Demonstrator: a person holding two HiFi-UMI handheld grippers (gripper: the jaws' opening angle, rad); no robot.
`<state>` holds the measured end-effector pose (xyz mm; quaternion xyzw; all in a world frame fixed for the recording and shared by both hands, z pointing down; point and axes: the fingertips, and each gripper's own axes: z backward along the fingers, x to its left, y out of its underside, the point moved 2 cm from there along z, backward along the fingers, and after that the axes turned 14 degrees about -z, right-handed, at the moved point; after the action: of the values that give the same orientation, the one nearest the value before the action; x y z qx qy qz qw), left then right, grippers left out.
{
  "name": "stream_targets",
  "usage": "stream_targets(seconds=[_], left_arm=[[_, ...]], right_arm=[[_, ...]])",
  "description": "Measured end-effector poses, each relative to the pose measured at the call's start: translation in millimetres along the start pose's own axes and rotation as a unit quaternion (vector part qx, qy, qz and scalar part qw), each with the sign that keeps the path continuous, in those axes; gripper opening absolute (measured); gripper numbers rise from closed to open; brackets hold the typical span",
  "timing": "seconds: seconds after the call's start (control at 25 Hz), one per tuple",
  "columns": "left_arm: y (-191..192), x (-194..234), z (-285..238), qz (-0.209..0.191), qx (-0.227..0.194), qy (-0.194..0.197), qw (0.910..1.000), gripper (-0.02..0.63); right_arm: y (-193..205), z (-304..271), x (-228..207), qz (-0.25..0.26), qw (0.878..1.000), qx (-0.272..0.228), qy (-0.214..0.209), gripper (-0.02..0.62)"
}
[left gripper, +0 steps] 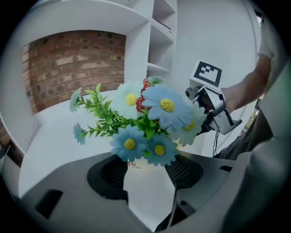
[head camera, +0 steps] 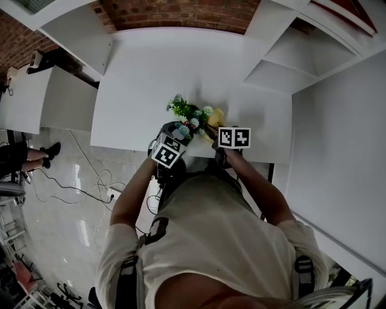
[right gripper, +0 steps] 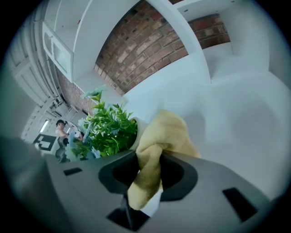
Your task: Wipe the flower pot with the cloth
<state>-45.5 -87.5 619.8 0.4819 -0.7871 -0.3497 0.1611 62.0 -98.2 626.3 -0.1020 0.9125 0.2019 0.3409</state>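
head view: flower pot (head camera: 192, 124) stands near the counter (head camera: 181, 66) front edge, left tool (head camera: 181, 134) and right tool (head camera: 210, 129) at either side. left gripper view: jaws apart, flanking the pot's white wall, not clamping. probably light, stiff, smooth, top-heavy; hold low, below blooms. right gripper view: jaws pinch the limp yellow cloth (right gripper: 159, 145) beside the pot.

A white table (head camera: 151, 78) fills the centre of the head view below a brick wall (head camera: 175, 12) at the top edge, with white shelves (head camera: 283, 66) at the upper right, a white cabinet (head camera: 57, 102) at the left and, lower left, cables (head camera: 99, 176) trailing over a glossy floor (head camera: 66, 241) near a bystander's shoe (head camera: 51, 149).
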Motion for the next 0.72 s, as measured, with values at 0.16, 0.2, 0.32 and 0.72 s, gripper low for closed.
stream_targets(seconds=[0.16,0.2,0.32,0.72], left_arm=[[-8.6,-1.8,-3.3,0.046,-0.006,-0.010,0.9989,0.262],[-11.4,-2.0,-1.5,0.067,-0.012,-0.011,0.9976,0.262],[-14.3,-9.6,-2.6,0.115,-0.027,-0.002,0.9930,0.261],[-10.7,-5.3,18.6,0.058,-0.026,0.020,0.9978,0.262]], right_arm=[[5.2,-4.3,1.7,0.004,1.000,0.007,0.002,0.124],[7.9,-4.9,1.5,0.005,1.000,0.009,0.004,0.124],[21.2,-5.8,-1.8,0.002,1.000,0.013,0.016,0.124],[20.0,-1.2,-5.0,-0.006,1.000,0.011,0.019,0.124]])
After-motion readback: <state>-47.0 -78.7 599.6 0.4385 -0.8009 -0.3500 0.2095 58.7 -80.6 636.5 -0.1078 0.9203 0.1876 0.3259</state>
